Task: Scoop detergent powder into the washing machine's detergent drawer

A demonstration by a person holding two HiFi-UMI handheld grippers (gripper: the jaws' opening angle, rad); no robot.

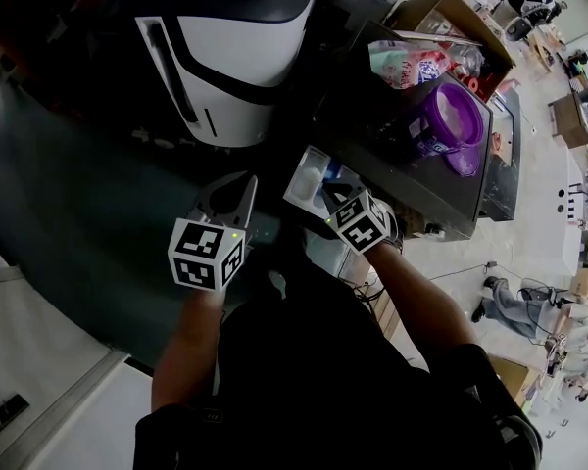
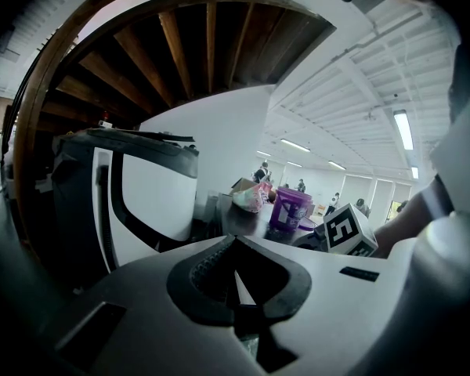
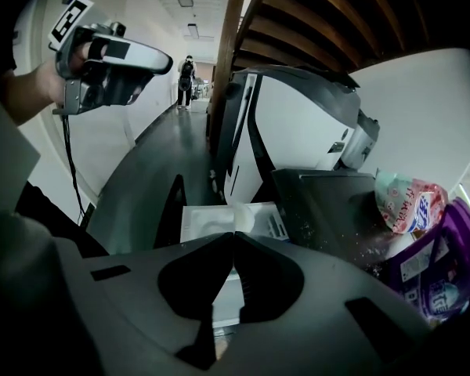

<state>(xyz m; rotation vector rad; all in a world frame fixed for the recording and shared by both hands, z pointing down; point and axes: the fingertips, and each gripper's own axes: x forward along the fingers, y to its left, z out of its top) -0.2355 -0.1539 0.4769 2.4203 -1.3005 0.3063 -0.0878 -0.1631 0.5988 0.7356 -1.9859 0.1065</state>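
Two sets of tongs are shut. The left gripper (image 1: 243, 189) (image 2: 235, 243) has its jaws pressed tip to tip on nothing, held off to the side over the dark grey-green floor (image 1: 69, 184). The right gripper (image 1: 328, 192) (image 3: 233, 236) is pinched on what looks like a white translucent plastic scoop (image 3: 243, 215). Only the scoop's rounded bowl shows past the tips, its handle is hidden, and whether it holds powder cannot be made out.

The scoop hangs just over the white pulled-out detergent drawer (image 1: 304, 186) (image 3: 200, 222), whose compartments are partly covered by the jaws. The drawer juts from the dark-topped washing machine (image 1: 402, 169) (image 3: 321, 202), which is dusted with white specks near a round purple plastic tub (image 1: 449, 116) (image 3: 446, 265). Beside the tub lie a pink and green printed bag (image 1: 407, 62) (image 3: 407, 202) and an open brown cardboard box (image 1: 451, 13). A large white and black appliance (image 1: 240, 67) stands to the left, under curved wooden stair beams (image 2: 180, 45). People stand far off in the bright white hall.

Print on the bag and on the tub's label is too blurred to read
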